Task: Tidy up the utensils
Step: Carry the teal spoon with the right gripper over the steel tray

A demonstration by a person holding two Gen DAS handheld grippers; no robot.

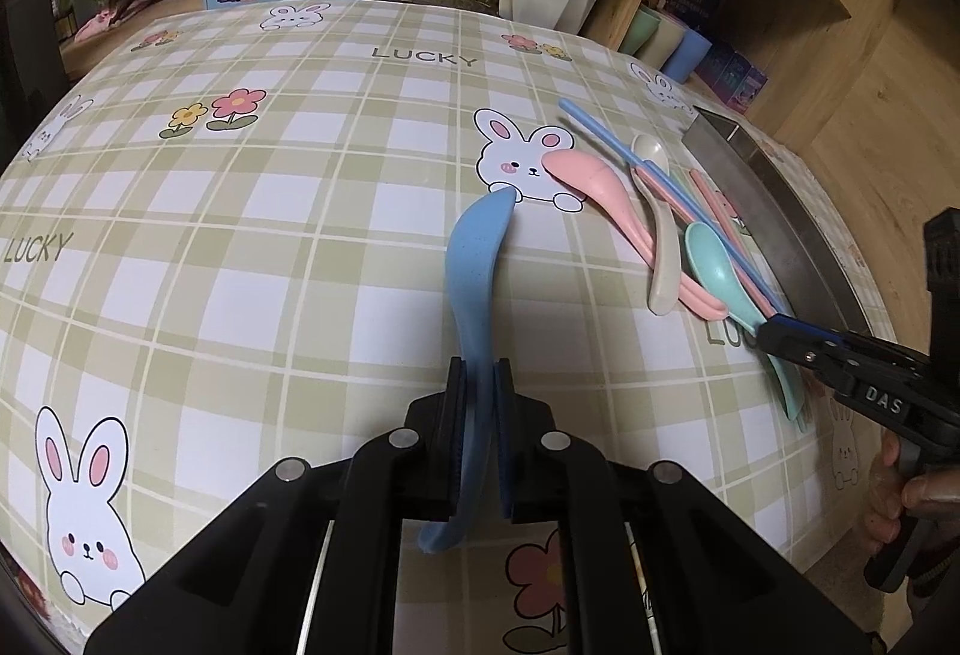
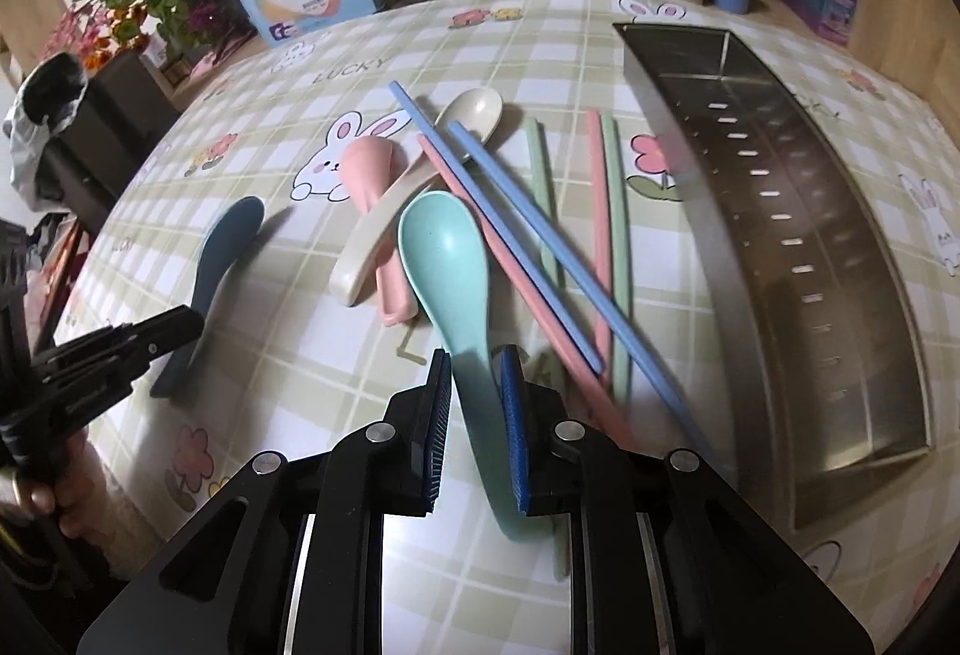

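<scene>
My left gripper (image 1: pixel 480 373) pinched the handle of the blue spoon (image 1: pixel 477 283), jaws closed against both sides; the bowl pointed away over the checked tablecloth (image 1: pixel 270 247). My right gripper (image 2: pixel 477 373) straddled the handle of the teal spoon (image 2: pixel 447 259), jaws narrowed around it, with the right pad touching and a slight gap at the left. The pink spoon (image 2: pixel 375 175), beige spoon (image 2: pixel 468 115) and mixed chopsticks (image 2: pixel 540 235) lay piled just beyond. The steel tray (image 2: pixel 720 247) stood right of the pile.
</scene>
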